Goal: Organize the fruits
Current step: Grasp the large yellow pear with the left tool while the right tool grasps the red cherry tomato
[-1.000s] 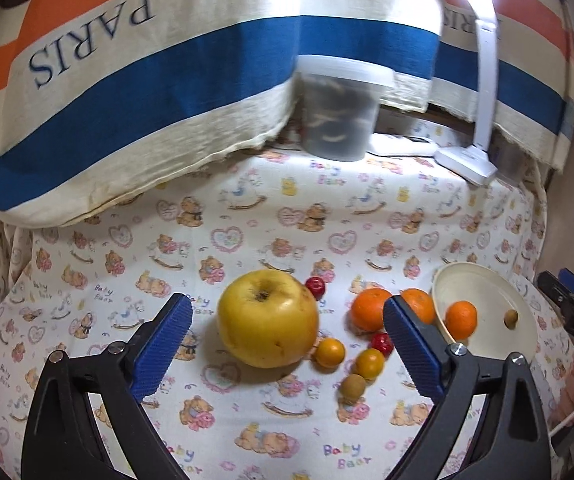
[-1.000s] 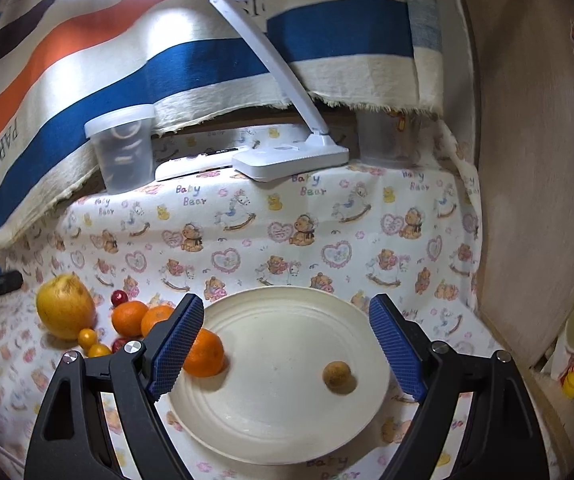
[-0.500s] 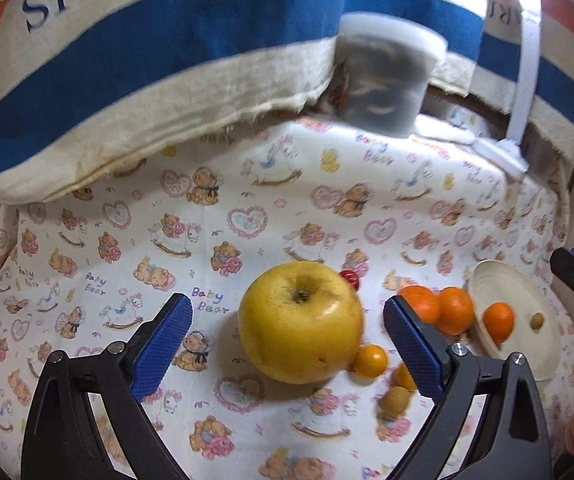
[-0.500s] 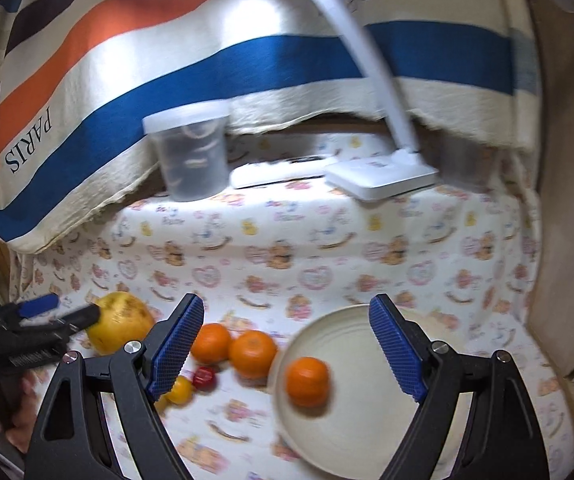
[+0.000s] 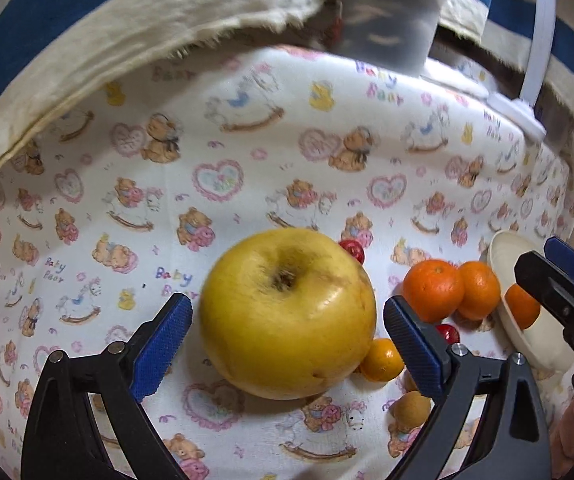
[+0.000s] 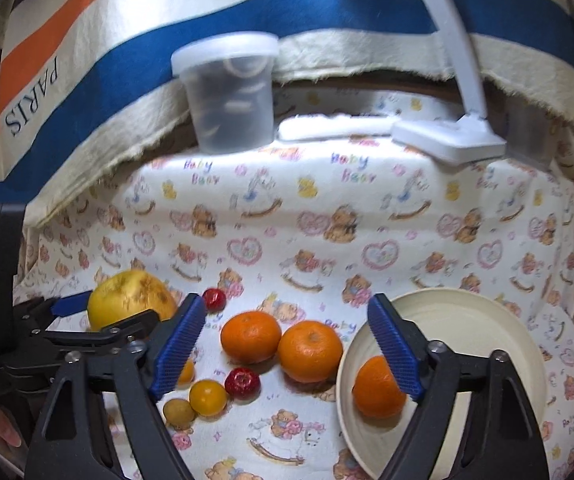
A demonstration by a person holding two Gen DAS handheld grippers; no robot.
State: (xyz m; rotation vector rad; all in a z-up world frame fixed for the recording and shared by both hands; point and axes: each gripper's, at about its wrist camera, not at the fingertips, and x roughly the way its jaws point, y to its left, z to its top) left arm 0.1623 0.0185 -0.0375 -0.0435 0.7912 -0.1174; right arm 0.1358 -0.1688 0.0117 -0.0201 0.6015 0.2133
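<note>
In the left wrist view, the large yellow apple (image 5: 287, 316) is framed, ungripped, between the spread jaws of the left gripper (image 5: 287, 332), while in the right wrist view only one orange mandarin (image 6: 377, 388) is seen lying on the cream round plate (image 6: 487, 320), two loose mandarins (image 6: 283, 340) being bracketed untouched by the closing right gripper (image 6: 287, 344), so most sorting is judged left.

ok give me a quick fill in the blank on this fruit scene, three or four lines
1. The fruit between the open jaws of the left gripper is a large ____ apple.
2. The number of mandarins lying on the cream plate is ____.
3. Two mandarins sit side by side on the ____-print cloth, beside the plate.
4. At the back, left of the white lamp base, stands a clear plastic ____ with a lid.

Missing words: yellow; one; bear; tub
</note>
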